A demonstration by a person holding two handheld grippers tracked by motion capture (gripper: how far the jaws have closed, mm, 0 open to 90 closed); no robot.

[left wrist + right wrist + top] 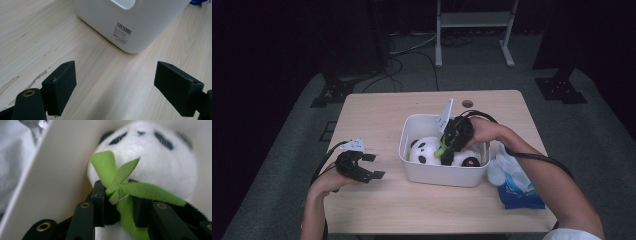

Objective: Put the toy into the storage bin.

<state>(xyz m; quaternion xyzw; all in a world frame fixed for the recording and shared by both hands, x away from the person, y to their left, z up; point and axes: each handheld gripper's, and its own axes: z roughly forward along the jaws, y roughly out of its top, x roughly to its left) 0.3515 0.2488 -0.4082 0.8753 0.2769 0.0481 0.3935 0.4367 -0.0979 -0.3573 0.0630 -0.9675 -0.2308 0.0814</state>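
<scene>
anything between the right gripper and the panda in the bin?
Nothing visible. The right gripper is down inside the white bin, its jaws on either side of the plush panda at its green bow. The bin wall runs close beside it, not across.

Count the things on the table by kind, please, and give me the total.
White plastic bin: 1
Panda plush toy with a green bow, inside the bin: 1
Blue and white packet beside the bin: 1
Total: 3
</scene>
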